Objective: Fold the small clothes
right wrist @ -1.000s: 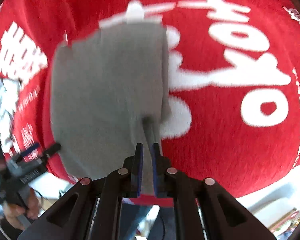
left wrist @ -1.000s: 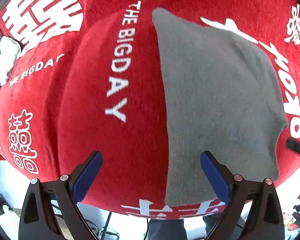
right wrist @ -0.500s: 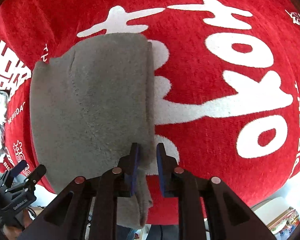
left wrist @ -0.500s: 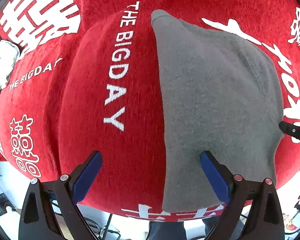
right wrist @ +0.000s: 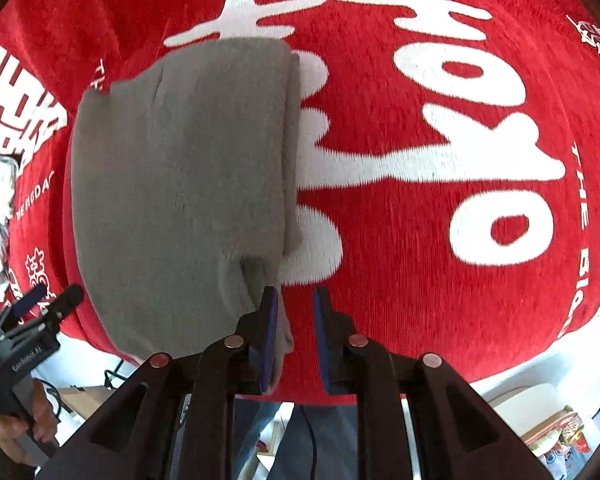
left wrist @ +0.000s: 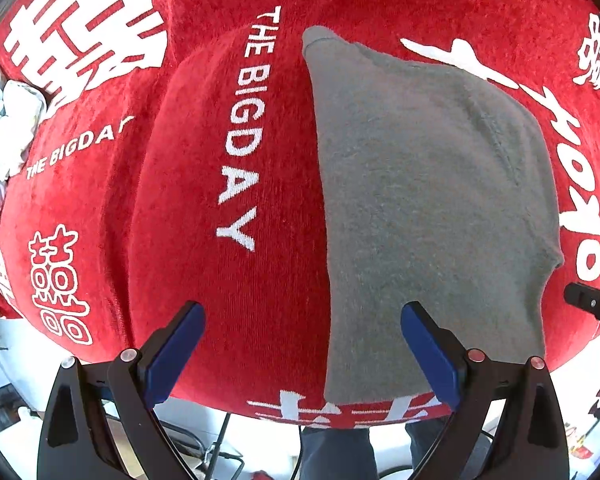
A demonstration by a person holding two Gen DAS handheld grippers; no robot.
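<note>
Jaws of right gripper slightly parted, grey garment edge against one pad, unpinched. Left gripper jaws spread wide above red cloth.

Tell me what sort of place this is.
Probably a home or workroom table set up for folding: a red plush cloth with white lettering covers it, a folded grey knit garment lies on top, and crumpled white cloth waits at the edge.
</note>
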